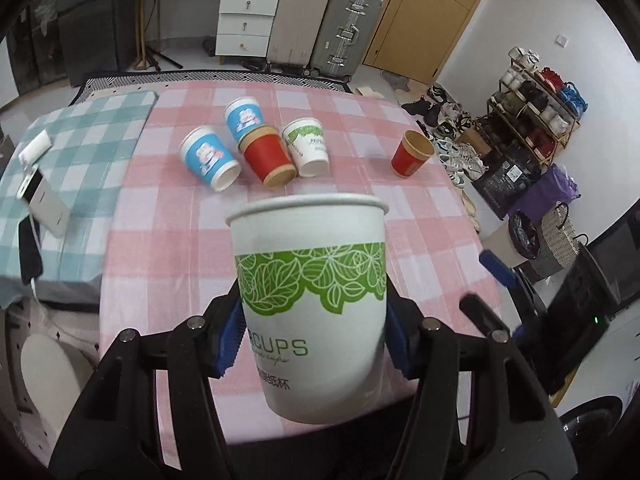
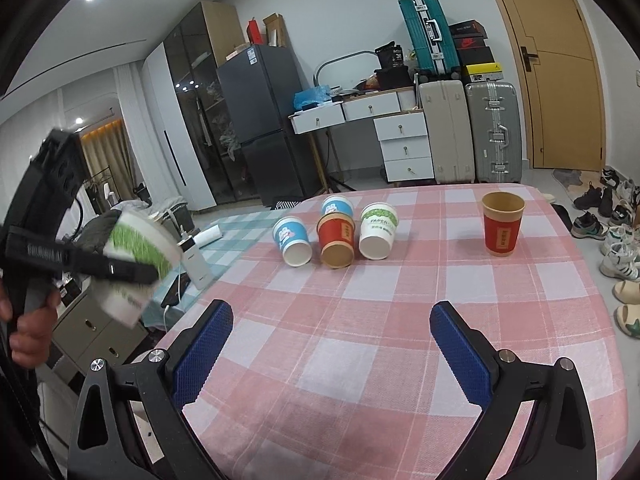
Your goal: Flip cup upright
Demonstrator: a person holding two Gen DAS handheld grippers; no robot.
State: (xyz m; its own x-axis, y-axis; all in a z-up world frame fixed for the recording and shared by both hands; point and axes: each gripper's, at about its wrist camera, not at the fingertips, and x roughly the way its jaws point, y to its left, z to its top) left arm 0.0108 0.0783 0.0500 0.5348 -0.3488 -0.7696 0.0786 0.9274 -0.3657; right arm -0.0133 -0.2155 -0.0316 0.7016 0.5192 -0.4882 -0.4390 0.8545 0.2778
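Note:
My left gripper (image 1: 314, 340) is shut on a white paper cup with a green leaf band (image 1: 312, 304), held upright, mouth up, above the pink checked table (image 1: 168, 248). The same cup (image 2: 136, 264) shows blurred at the far left of the right wrist view, off the table's left edge. My right gripper (image 2: 332, 344) is open and empty above the near part of the table (image 2: 360, 320). Several cups lie on their sides at the far middle: two blue (image 1: 208, 158) (image 1: 245, 118), one red (image 1: 268, 158), one white and green (image 1: 307, 146). A red cup (image 1: 412, 154) stands upright at the right.
A teal checked cloth (image 1: 72, 152) with a white power bank (image 1: 44, 196) and cable lies to the left. Suitcases (image 1: 344, 24), white drawers (image 1: 244, 20) and a door stand behind. Shoes and a shoe rack (image 1: 532, 108) line the right side.

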